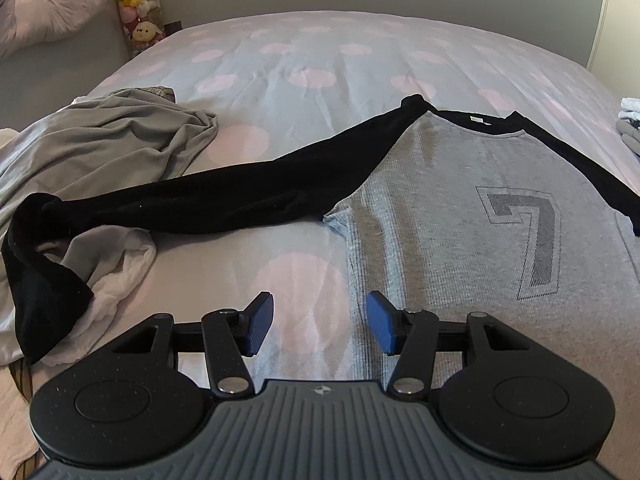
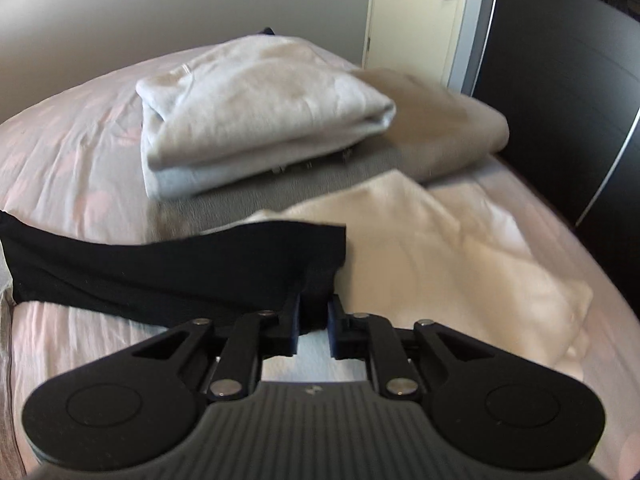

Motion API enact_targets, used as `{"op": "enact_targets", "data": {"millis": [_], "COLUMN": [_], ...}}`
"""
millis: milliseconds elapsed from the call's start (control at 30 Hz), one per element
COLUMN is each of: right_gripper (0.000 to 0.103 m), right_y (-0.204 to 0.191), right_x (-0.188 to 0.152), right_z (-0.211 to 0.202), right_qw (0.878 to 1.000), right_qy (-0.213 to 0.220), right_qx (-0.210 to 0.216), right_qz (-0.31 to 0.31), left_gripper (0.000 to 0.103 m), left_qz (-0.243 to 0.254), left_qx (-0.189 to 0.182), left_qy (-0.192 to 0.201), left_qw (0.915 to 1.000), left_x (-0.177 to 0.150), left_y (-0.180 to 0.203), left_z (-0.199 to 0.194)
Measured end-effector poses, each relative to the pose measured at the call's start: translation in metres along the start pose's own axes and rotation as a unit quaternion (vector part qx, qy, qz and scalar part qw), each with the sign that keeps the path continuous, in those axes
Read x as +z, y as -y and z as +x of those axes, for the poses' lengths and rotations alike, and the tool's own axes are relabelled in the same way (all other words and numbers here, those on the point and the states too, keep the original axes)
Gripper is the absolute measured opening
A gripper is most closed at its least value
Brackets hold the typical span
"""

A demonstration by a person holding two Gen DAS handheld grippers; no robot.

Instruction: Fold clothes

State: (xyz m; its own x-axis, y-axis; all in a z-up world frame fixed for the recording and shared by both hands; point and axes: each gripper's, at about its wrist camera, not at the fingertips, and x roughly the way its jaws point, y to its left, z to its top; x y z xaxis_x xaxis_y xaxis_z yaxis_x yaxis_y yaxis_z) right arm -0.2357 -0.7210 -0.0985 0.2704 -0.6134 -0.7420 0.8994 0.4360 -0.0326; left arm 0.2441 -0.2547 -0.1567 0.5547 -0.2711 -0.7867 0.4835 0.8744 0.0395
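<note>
Black sleeve pinched in right claw, stretching away leftward

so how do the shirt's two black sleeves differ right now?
The left sleeve lies stretched out on the bed, its cuff end draped over the heap of loose clothes; the right sleeve has its cuff end between the right gripper fingers. The left gripper is open over the shirt's edge, touching neither. Both sleeves are plain black and long.
</note>
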Motion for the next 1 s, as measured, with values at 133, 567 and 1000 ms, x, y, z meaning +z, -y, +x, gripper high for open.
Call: {"op": "enact_targets", "data": {"millis": [133, 567, 1000], "right_gripper": [0.029, 0.041, 0.007], "right_y": [0.013, 0.032, -0.013], "right_x": [0.003, 0.033, 0.090], "right_z": [-0.014, 0.027, -0.024], "right_qw": [1.000, 0.992, 0.989], "right_qy": [0.019, 0.030, 0.099], "right_qx": [-0.001, 0.048, 0.072], "right_qz": [0.020, 0.114, 0.083], "left_gripper": [0.050, 0.050, 0.050], "left_qz": [-0.006, 0.005, 0.003], "left_qx": [0.005, 0.020, 0.006], "left_qy": [-0.003, -0.011, -0.007], "left_qw": [1.0000, 0.9997, 1.0000], "left_x": [0.000, -0.003, 0.003], "left_y": [-0.002, 0.000, 0.001], "left_z": [0.001, 0.006, 0.009]}}
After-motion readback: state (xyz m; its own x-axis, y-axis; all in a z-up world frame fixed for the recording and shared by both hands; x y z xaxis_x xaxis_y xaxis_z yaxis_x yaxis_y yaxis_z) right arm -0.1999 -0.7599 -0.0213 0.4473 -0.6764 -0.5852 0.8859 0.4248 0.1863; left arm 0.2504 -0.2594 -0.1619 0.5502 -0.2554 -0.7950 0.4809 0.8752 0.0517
